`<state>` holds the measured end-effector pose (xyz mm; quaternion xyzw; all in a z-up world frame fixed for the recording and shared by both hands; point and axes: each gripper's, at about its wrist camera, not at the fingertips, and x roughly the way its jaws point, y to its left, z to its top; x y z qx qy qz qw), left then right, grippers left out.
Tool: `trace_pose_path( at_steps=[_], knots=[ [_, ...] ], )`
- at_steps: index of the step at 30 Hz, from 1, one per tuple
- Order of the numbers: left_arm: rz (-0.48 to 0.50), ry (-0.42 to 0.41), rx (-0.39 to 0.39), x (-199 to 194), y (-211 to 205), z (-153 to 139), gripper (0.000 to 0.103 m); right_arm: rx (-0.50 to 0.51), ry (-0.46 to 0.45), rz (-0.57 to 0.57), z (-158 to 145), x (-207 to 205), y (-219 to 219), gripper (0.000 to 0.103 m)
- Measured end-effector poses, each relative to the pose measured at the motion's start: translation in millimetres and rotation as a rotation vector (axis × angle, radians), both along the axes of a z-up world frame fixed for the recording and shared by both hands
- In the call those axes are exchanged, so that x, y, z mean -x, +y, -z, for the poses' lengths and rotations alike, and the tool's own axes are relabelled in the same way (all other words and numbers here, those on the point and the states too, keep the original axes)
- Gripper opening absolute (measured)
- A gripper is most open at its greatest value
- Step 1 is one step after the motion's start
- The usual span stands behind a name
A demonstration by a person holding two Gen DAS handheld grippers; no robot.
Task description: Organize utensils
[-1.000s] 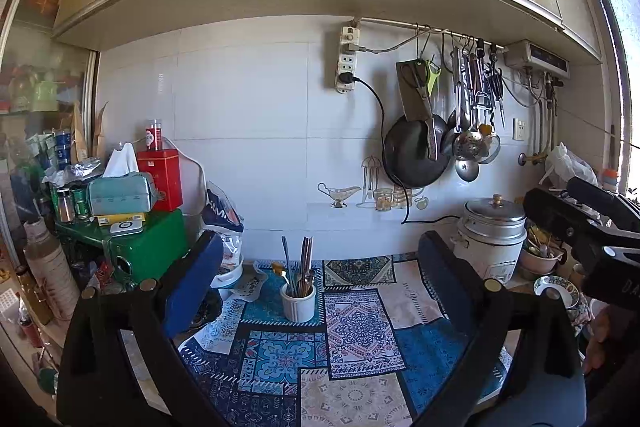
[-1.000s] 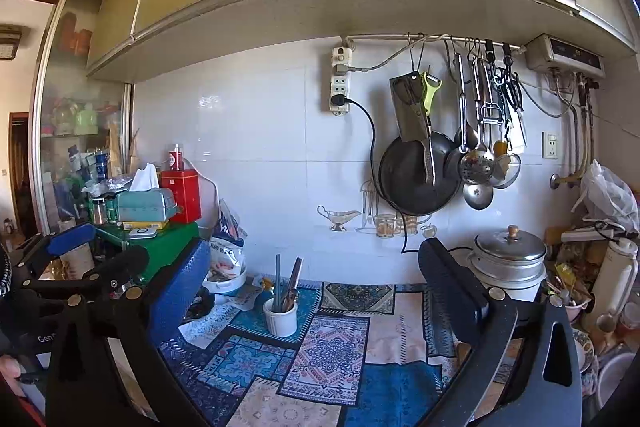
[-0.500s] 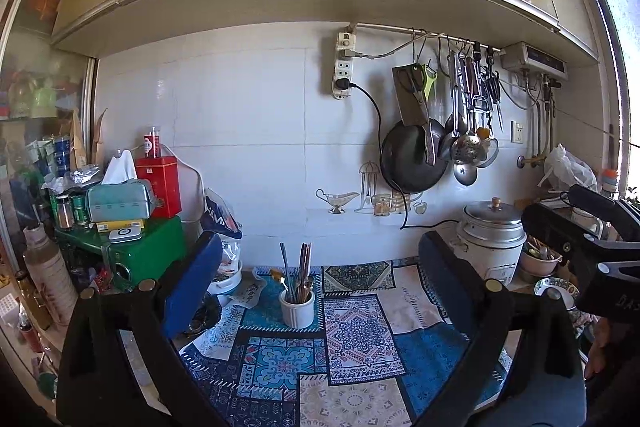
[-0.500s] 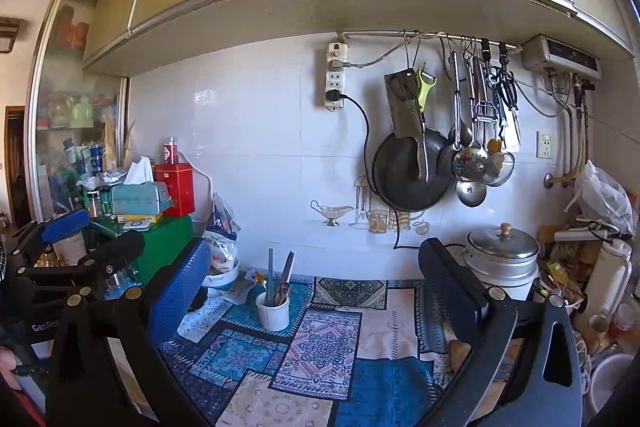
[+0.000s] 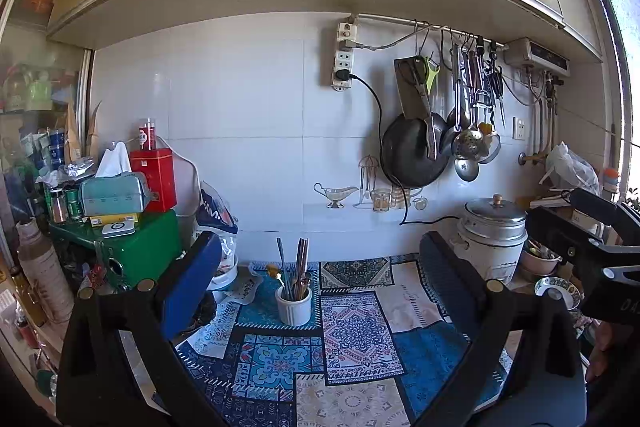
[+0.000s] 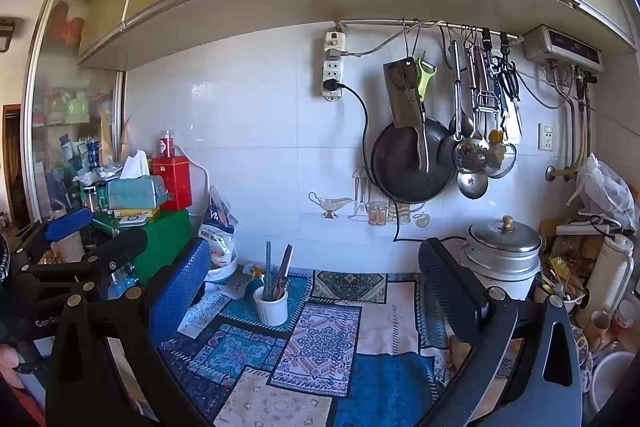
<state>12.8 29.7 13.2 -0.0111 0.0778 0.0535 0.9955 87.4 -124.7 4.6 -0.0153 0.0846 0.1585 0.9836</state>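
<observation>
A white ribbed cup (image 5: 294,305) stands on the patterned cloth (image 5: 352,339), holding chopsticks (image 5: 302,261) and several other utensils upright. It also shows in the right wrist view (image 6: 272,305). My left gripper (image 5: 316,275) is open and empty, raised above the cloth in front of the cup. My right gripper (image 6: 316,279) is open and empty, to the right of the left one. The left gripper shows at the left edge of the right wrist view (image 6: 92,239); the right gripper shows at the right edge of the left wrist view (image 5: 580,227).
A rice cooker (image 5: 494,231) stands at the right, bowls beside it. A wok (image 5: 414,151), ladles and knives hang on the wall rail. A green box (image 5: 140,247) with a tissue box and red tin crowds the left. A power cord (image 5: 380,131) hangs down.
Both grippers have risen and drawn back slightly; the cup sits a little lower and farther in both views. Both stay open and empty.
</observation>
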Motion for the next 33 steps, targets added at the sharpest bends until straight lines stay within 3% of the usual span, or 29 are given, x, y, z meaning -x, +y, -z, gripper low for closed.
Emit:
trace_pose_path(
  at_steps=[33],
  knots=[
    [0.003,0.012,0.034,-1.3,2.3,-0.5,0.1,0.013,-0.009,0.0,-3.8,1.6,5.0,0.103]
  ],
)
